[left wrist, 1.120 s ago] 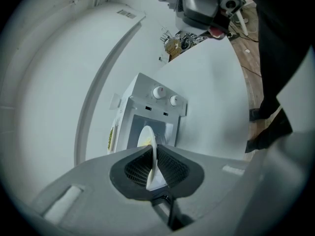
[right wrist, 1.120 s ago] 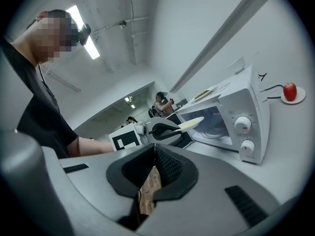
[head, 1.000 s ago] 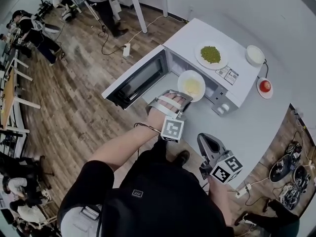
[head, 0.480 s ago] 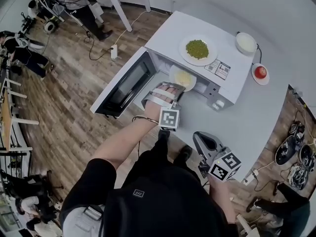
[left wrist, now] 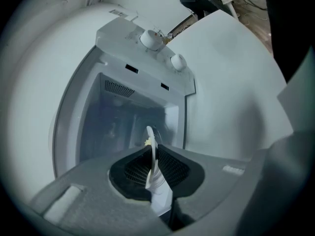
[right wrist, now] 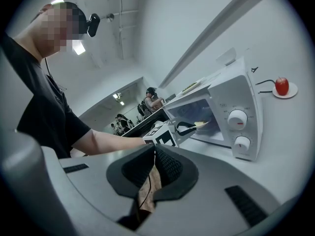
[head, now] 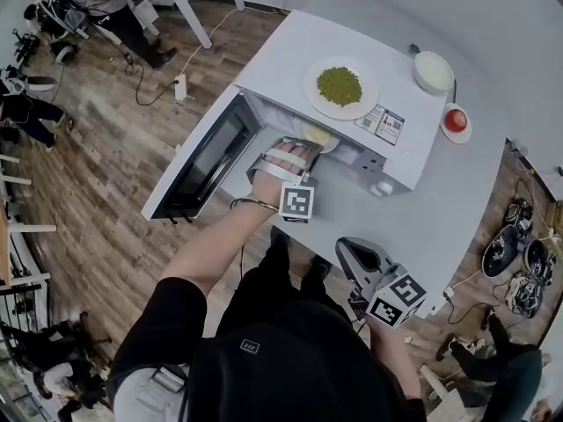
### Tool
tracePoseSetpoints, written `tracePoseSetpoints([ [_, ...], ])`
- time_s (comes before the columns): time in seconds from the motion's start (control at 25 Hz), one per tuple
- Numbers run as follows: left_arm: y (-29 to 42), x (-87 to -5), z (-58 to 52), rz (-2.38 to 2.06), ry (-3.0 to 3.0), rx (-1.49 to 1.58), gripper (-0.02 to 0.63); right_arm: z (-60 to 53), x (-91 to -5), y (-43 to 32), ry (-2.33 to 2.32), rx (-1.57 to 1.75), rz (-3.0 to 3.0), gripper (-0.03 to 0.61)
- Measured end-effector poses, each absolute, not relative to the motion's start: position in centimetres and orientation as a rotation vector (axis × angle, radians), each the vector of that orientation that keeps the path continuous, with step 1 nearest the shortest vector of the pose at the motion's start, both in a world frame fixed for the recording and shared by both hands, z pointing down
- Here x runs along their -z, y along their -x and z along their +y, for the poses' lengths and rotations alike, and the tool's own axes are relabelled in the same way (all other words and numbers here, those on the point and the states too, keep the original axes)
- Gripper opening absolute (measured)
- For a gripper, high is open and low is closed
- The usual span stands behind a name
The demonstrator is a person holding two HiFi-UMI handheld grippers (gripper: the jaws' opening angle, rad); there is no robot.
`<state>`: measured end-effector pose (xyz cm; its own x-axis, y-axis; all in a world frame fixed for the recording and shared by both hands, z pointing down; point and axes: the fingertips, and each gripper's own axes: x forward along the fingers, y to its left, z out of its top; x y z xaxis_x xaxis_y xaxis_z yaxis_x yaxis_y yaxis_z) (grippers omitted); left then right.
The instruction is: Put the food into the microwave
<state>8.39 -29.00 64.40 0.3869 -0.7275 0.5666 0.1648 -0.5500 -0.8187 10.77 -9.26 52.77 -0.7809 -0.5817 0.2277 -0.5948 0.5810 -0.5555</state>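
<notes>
The plate (head: 320,136) has entered the microwave (head: 274,53), between left gripper's (left wrist: 151,164) opening jaws.

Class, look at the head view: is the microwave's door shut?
No, the microwave door stands swung wide open on its left hinge.

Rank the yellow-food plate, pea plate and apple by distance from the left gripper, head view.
1. Yellow-food plate, in the left gripper, jaws opening, at the microwave mouth.
2. Pea plate, on the microwave's top.
3. Apple, far right, beyond the microwave.
</notes>
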Motion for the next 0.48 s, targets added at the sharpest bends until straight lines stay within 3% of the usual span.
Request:
tracePoseSetpoints([
  [0.48, -9.7, -67.6, -32.4, 0.377, 1.807, 1.335, 0.035, -11.2, -53.6, -11.0, -1.094, -1.037, -2.739, 0.015],
])
